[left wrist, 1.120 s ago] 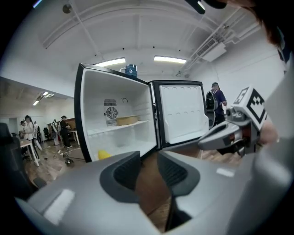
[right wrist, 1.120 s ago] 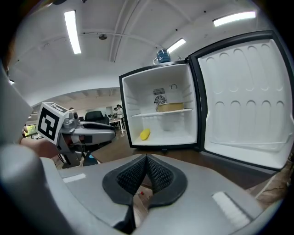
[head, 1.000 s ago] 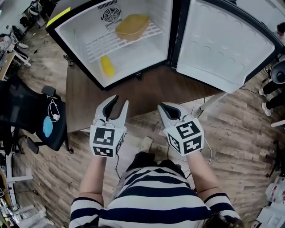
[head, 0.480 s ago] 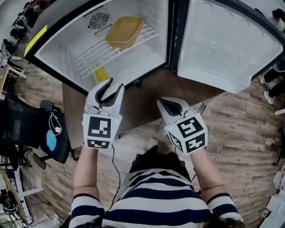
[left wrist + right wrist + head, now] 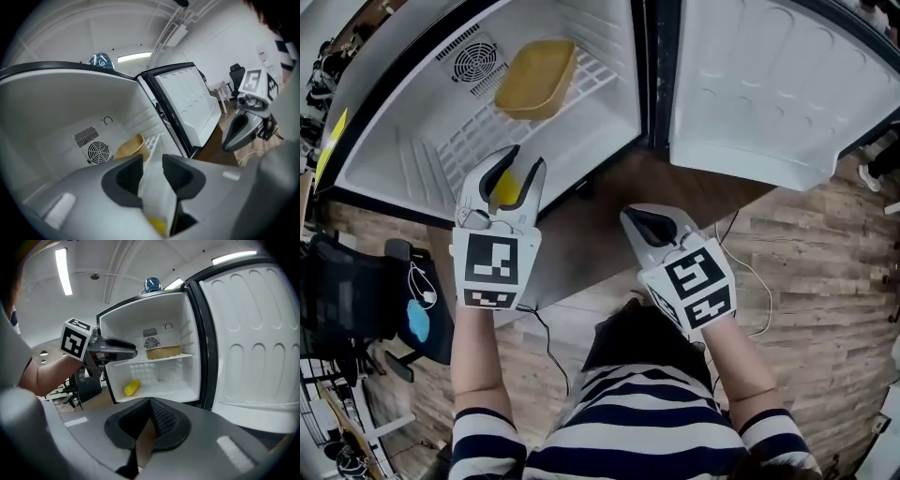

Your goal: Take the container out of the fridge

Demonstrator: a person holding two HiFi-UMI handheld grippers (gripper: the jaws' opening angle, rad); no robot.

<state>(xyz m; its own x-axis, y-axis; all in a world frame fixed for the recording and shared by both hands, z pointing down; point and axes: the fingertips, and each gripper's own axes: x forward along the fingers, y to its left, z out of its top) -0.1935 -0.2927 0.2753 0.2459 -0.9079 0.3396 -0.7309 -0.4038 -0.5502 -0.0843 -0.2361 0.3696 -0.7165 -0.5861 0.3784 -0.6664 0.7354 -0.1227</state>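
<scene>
– Left gripper (image 5: 516, 169) hovers at the mouth of the fridge (image 5: 619, 56), jaws a modest way apart, nothing in them. A yellow item (image 5: 508, 190) on the fridge floor shows through the gap.
– And the right gripper (image 5: 636, 217)?
– Low centre of the head view, outside the fridge, tips pinched together, empty. I'd say it sits clear to give the left one room.
– Where's the container (image 5: 534, 78)?
– Upper left of the head view, on the wire shelf (image 5: 586, 80), at the back beside the fan grille, well apart from both grippers. It's a shallow yellow tub with rounded corners and an open top, and it looks empty. The door (image 5: 769, 84) stands wide at upper right.
</scene>
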